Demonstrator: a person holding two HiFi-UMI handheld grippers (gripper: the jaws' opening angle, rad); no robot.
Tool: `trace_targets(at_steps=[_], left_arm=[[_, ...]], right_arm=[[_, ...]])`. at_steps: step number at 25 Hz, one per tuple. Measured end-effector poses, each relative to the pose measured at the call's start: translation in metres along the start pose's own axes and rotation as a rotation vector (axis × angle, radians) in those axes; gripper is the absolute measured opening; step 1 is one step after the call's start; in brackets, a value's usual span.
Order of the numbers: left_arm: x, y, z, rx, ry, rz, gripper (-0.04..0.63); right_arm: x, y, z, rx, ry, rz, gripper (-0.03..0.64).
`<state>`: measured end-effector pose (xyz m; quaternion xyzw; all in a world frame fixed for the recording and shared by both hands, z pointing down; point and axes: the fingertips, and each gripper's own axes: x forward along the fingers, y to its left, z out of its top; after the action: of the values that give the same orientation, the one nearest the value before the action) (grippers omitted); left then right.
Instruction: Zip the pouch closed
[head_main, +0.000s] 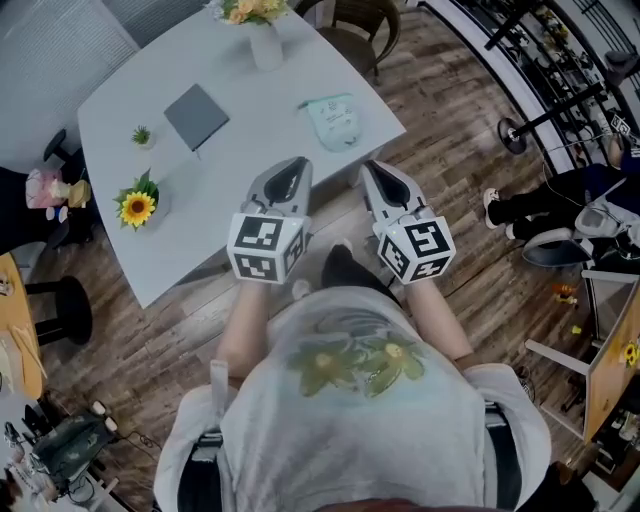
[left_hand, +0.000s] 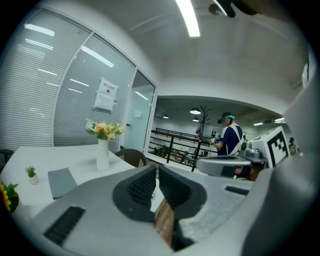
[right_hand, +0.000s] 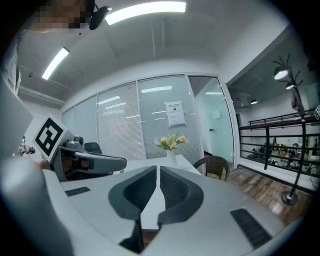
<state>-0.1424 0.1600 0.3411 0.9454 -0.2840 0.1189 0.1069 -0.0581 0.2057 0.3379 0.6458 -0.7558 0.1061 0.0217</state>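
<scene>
Pouch, pale mint-green, flat and soft (head_main: 335, 120): lies on the white tabletop (head_main: 200, 230) near its right-hand corner, well apart from both grippers. Whether its zip is open or closed cannot be made out.

Sunflower, yellow with green leaves (head_main: 137, 206): near the table's left edge.

Small green potted plant (head_main: 141, 135): just beyond the sunflower.

Flat grey square pad (head_main: 196, 116): mid-table, to the left of the pouch.

White vase of yellow and orange flowers (head_main: 265, 42): at the table's far edge.

Left gripper, grey, two-jaw, with a marker cube (head_main: 292, 168): held over the near part of the table. Its jaws are pressed together with nothing between them.

Right gripper, same make (head_main: 378, 172): beside the left one, at the table's near edge. Its jaws are likewise closed together and empty.

Brown wicker chair (head_main: 365, 25): on the wood-plank floor (head_main: 450, 90), beyond the table's far right corner.
</scene>
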Motion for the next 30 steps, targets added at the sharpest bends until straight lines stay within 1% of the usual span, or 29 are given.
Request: trace_targets(at_steps=[2, 3, 4, 6, 7, 8, 9, 10, 12, 14, 16, 20, 23, 26, 30], left_arm=[[0.009, 0.006, 0.003, -0.004, 0.0, 0.006, 0.005], [0.014, 0.009, 0.004, -0.002, -0.002, 0.013, 0.006], [0.019, 0.012, 0.005, 0.002, -0.002, 0.017, 0.009], [0.031, 0.014, 0.006, 0.006, 0.009, 0.009, 0.039], [0.038, 0.014, 0.004, 0.005, 0.024, -0.003, 0.078], [0.045, 0.013, 0.001, 0.006, 0.045, -0.015, 0.147], [0.051, 0.013, -0.002, 0.012, 0.067, -0.021, 0.183], [0.057, 0.014, -0.005, 0.022, 0.084, -0.02, 0.192], [0.067, 0.018, -0.008, 0.039, 0.104, -0.008, 0.203], [0.075, 0.022, -0.011, 0.041, 0.117, 0.005, 0.209], [0.082, 0.026, -0.017, 0.035, 0.133, 0.023, 0.21], [0.089, 0.036, -0.029, 0.012, 0.156, 0.088, 0.209], [0.091, 0.043, -0.033, 0.006, 0.171, 0.121, 0.209], [0.095, 0.048, -0.039, 0.014, 0.198, 0.134, 0.209], [0.106, 0.058, -0.045, 0.001, 0.218, 0.143, 0.209]], right_arm=[[0.009, -0.007, 0.0, 0.005, 0.011, 0.016, 0.021], [0.014, -0.011, -0.001, 0.009, 0.022, 0.028, 0.037], [0.019, -0.014, -0.004, 0.014, 0.037, 0.045, 0.079], [0.028, -0.02, -0.009, 0.023, 0.078, 0.085, 0.136], [0.033, -0.023, -0.012, 0.022, 0.097, 0.104, 0.16], [0.036, -0.025, -0.014, 0.017, 0.115, 0.122, 0.177], [0.04, -0.028, -0.016, 0.01, 0.129, 0.138, 0.189], [0.043, -0.031, -0.017, 0.003, 0.14, 0.151, 0.196], [0.048, -0.038, -0.018, -0.006, 0.154, 0.174, 0.196], [0.051, -0.047, -0.018, -0.008, 0.162, 0.193, 0.196], [0.054, -0.056, -0.02, -0.008, 0.171, 0.212, 0.196], [0.054, -0.071, -0.029, -0.006, 0.195, 0.25, 0.196], [0.058, -0.081, -0.03, -0.007, 0.2, 0.257, 0.196], [0.063, -0.09, -0.03, -0.008, 0.2, 0.254, 0.196], [0.076, -0.1, -0.033, 0.003, 0.211, 0.26, 0.196]])
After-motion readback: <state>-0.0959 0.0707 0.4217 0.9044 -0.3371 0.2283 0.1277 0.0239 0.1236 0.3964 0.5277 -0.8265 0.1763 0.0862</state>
